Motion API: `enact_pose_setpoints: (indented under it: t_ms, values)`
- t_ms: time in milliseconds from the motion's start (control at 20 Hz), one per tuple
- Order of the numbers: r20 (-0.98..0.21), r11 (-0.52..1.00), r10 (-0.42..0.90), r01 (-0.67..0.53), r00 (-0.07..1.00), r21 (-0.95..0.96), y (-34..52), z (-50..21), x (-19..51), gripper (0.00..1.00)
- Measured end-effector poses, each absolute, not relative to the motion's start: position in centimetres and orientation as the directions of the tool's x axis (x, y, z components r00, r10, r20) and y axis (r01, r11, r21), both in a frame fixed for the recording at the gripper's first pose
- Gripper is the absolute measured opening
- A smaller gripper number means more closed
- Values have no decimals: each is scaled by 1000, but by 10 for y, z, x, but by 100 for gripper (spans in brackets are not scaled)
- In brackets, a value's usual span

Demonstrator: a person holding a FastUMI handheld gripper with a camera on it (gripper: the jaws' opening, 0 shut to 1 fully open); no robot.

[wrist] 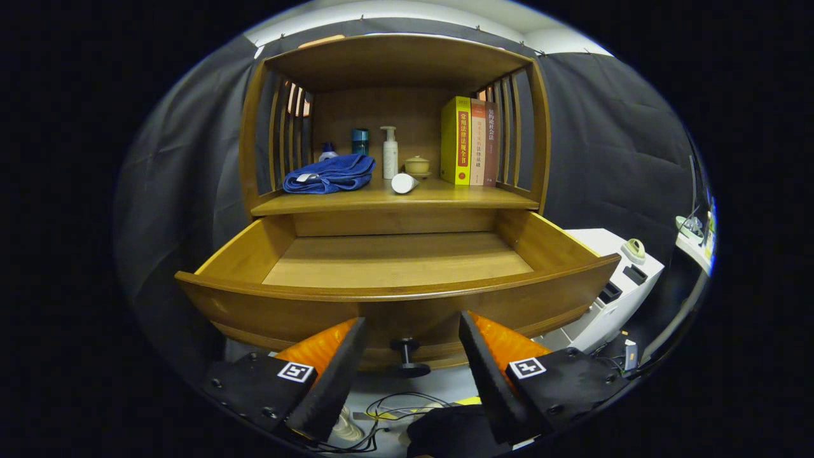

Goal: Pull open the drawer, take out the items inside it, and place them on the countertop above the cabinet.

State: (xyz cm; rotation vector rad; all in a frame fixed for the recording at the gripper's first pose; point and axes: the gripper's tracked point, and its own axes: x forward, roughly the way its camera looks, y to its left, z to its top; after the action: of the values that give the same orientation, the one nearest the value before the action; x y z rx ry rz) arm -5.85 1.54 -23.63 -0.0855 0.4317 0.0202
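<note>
The wooden drawer (267, 305) stands pulled open just ahead of my fingers, and its floor shows bare wood. Its dark knob (407, 356) sits on the drawer front, between my fingertips and a little beyond them. My gripper (412, 327) is open with nothing held. On the countertop (470, 196) above lie a folded blue towel (331, 173) and a white tube (404, 183) on its side. Behind them stand a white pump bottle (390, 152), a teal cup (360, 140), a small blue-capped bottle (328, 151) and a small lidded bowl (417, 165).
Three books (470, 141) stand upright at the countertop's right end, under a wooden top with slatted sides. A white appliance (613, 286) sits to the right of the drawer. Cables (394, 407) and a dark cloth lie on the floor below my fingers.
</note>
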Motion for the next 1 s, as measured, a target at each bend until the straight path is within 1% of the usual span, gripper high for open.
enact_pose_setpoints:
  t_ms: [150,400,550,1000]
  values:
    - [-427,998,18,-46,904,-54,24,-238,-51,96]
    - [-431,996,7,-43,903,-74,24,-240,-29,96]
    - [-424,997,-5,-28,906,-70,25,-240,-2,96]
    - [-421,992,-20,-34,907,-120,32,-250,72,96]
